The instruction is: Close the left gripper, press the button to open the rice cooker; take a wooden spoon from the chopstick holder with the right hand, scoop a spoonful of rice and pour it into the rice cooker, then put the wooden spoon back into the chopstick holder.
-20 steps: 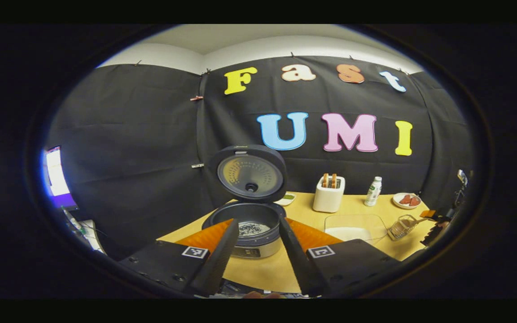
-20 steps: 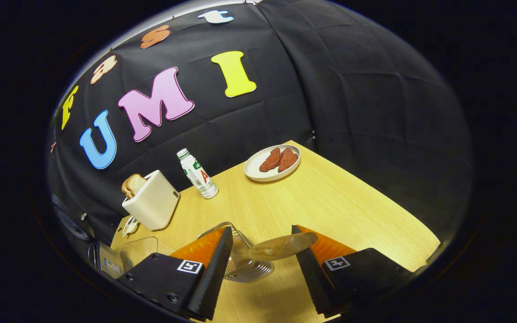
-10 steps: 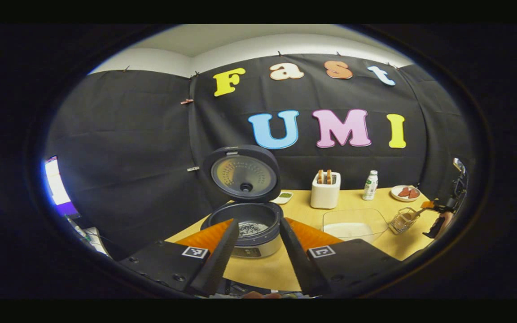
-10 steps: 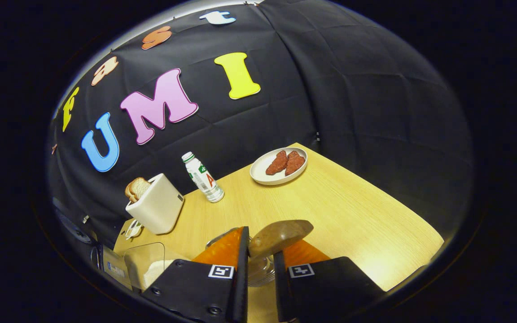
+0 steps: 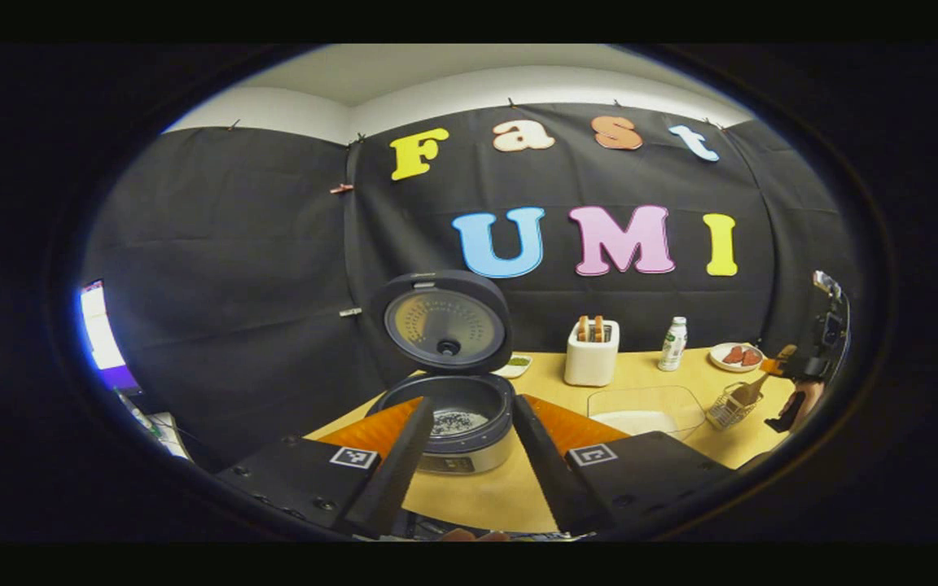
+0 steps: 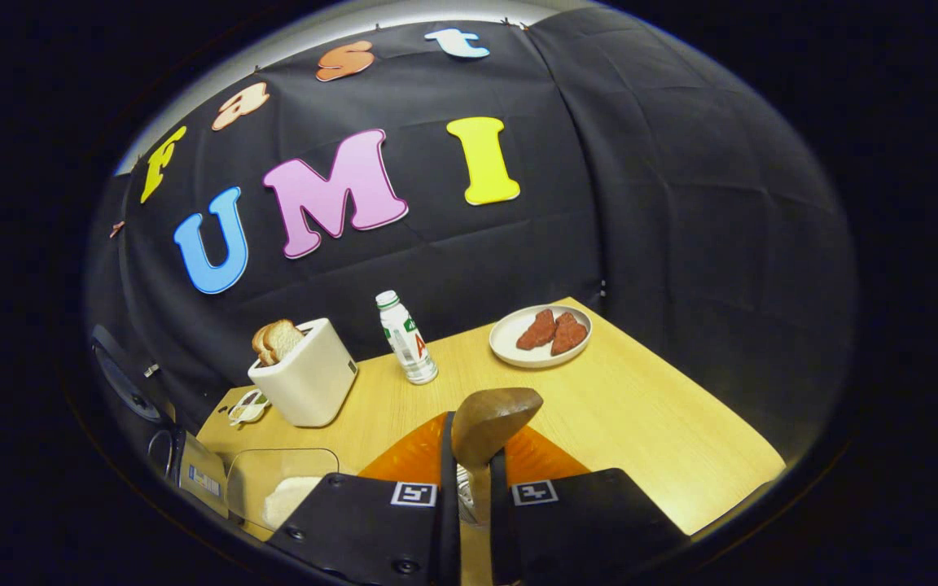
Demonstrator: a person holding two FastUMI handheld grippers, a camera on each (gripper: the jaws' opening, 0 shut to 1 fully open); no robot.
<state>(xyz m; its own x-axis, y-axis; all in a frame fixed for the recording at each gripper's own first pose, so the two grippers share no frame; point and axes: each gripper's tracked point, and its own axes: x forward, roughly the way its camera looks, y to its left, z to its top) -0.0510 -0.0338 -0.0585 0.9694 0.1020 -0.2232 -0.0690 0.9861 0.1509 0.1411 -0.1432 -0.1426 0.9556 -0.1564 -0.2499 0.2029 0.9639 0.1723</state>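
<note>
The rice cooker stands open with its lid raised, and grains lie in its pot. My left gripper hovers open just in front of it, holding nothing. At the far right of the left gripper view, the wire chopstick holder stands on the table with the wooden spoon rising out of it. My right gripper is shut on the spoon's handle, and the spoon bowl stands upright above the fingers. The right gripper also appears beside the holder. A clear container of rice sits between cooker and holder.
On the wooden table stand a white toaster with bread, a small bottle and a plate of red meat pieces. The rice container is at the lower left. A small dish sits behind the cooker.
My right gripper went from open around the spoon to shut on its handle, and the spoon has swung upright and risen. The left gripper stays open, barely shifted.
</note>
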